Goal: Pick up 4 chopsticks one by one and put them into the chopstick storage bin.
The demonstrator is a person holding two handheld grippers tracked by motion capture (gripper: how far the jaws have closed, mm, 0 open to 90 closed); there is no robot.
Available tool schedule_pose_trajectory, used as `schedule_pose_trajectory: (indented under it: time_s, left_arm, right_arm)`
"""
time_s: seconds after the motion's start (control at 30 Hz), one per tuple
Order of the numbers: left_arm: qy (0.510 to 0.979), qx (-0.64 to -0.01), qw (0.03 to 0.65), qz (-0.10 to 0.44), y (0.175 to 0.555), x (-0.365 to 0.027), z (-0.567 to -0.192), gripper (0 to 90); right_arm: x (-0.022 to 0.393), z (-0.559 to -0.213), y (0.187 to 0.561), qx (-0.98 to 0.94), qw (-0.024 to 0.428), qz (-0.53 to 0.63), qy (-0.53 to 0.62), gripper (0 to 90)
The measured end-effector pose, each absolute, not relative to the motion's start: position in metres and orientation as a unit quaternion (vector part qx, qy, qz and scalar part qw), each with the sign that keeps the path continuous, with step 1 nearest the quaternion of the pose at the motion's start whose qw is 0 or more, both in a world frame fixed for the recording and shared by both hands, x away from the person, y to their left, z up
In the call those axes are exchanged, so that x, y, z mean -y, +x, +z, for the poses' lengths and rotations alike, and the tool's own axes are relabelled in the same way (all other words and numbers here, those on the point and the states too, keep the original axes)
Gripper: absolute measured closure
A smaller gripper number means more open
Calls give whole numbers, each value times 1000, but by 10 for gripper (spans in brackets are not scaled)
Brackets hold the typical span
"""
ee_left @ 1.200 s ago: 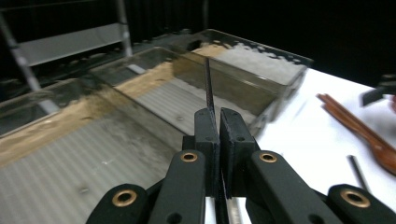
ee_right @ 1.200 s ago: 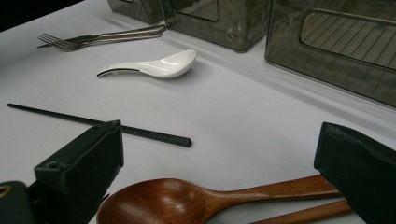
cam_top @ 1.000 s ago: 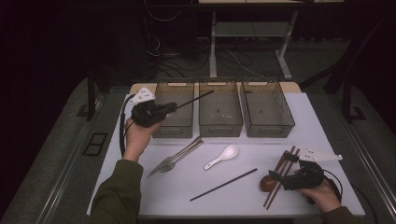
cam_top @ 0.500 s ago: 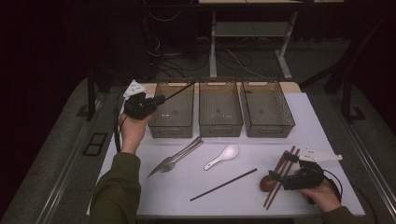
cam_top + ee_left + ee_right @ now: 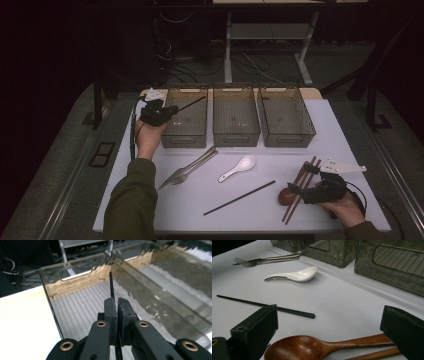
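- Now the left tool point(image 5: 172, 111) clenches a black chopstick point(image 5: 192, 104) over the left bin point(image 5: 186, 140).
- Right tool point(image 5: 329, 325) gapes, released, astride the wooden spoon point(image 5: 312, 346) on the bench point(image 5: 260, 210).

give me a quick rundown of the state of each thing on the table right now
Left tool: shut on a black chopstick, over the left bin.
Right tool: open, above the wooden spoon.
Middle bin: empty.
Right bin: empty.
White spoon: lying loose.
Second black chopstick: lying loose.
Forks: lying together.

Three bins point(image 5: 236, 120) in a row behind forks point(image 5: 187, 169), spoon point(image 5: 237, 168) and chopstick point(image 5: 239, 198) on the table point(image 5: 250, 215).
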State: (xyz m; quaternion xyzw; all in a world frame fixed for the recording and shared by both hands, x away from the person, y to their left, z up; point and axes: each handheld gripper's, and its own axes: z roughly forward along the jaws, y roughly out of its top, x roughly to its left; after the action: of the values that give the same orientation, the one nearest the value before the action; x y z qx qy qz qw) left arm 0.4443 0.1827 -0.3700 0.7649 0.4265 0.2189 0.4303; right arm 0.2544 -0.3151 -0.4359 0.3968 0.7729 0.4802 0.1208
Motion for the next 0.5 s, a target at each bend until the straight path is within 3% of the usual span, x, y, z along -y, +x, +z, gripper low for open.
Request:
schedule_pose_trajectory:
  time_s: [0.1, 0.5]
  left_arm:
    - [769, -431, 419, 216, 449, -180, -376, 894]
    - [768, -438, 423, 200, 451, -181, -380, 893]
  right_arm:
    - [315, -436, 254, -772, 120, 481, 397, 13]
    - [316, -436, 254, -771, 120, 482, 398, 13]
